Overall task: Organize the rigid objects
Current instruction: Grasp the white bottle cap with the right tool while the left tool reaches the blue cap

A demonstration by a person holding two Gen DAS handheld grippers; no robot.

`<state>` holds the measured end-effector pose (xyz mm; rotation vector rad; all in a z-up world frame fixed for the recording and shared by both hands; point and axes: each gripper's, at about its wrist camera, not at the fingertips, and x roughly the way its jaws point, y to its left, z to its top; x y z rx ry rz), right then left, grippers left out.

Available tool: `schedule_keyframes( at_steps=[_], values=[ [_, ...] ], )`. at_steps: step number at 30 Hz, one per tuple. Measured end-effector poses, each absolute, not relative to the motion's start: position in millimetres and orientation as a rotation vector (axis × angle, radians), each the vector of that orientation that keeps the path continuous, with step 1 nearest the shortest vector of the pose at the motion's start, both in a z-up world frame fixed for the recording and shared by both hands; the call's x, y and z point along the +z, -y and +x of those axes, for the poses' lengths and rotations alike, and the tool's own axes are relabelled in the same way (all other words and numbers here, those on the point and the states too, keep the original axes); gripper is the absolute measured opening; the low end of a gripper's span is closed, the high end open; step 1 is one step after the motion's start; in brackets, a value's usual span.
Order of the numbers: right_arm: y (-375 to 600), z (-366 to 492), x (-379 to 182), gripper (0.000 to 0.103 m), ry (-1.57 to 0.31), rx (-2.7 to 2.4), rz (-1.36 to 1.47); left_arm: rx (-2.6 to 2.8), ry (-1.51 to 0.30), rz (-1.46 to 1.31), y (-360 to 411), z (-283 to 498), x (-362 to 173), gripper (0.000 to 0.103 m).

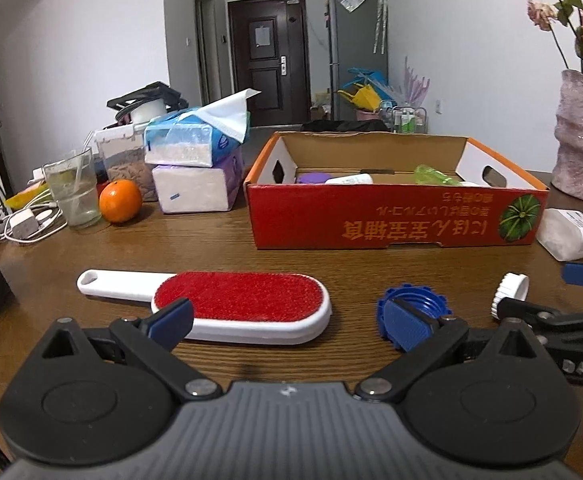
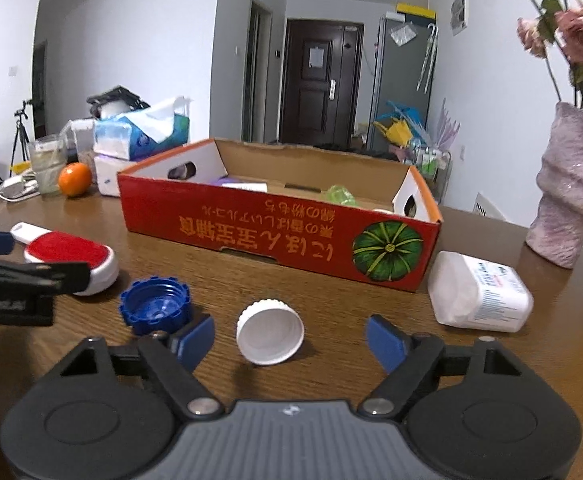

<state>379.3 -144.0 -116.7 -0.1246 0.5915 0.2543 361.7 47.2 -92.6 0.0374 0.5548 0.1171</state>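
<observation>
A red-and-white lint brush [image 1: 227,304] lies on the wooden table; it also shows in the right wrist view [image 2: 71,258]. My left gripper [image 1: 291,324] is open, its fingers spread either side of the brush head. A blue cap [image 1: 415,314] lies by its right finger and shows in the right wrist view [image 2: 155,304]. A white cap [image 2: 270,332] lies on its side between the fingers of my open right gripper [image 2: 290,340]; it shows in the left wrist view [image 1: 509,290]. The red cardboard box [image 1: 395,216] [image 2: 275,236] holds several items. A white bottle [image 2: 479,292] lies to its right.
At the back left stand tissue packs [image 1: 195,160], an orange [image 1: 120,201], a glass [image 1: 73,188], a charger with cables [image 1: 25,222] and a plastic container [image 1: 121,156]. A pink vase with flowers [image 2: 571,188] stands at the right edge of the table.
</observation>
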Motion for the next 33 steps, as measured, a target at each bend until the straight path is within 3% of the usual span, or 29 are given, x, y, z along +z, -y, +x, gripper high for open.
schedule_keyframes(
  at_steps=[4, 5, 6, 33],
  values=[
    [138, 394, -123, 0.07, -0.632, 0.275, -0.129, 0.117, -0.561, 0.037, -48, 363, -94, 0.103],
    [137, 397, -124, 0.059, -0.643, 0.282, -0.127, 0.116, -0.562, 0.037, -48, 364, -94, 0.103],
    [137, 399, -125, 0.041, -0.655, 0.29, -0.123, 0.116, -0.563, 0.037, -48, 364, -95, 0.103],
    [173, 378, -116, 0.039, -0.587, 0.239, -0.111, -0.044, -0.577, 0.027, -8, 374, -102, 0.102]
  ],
)
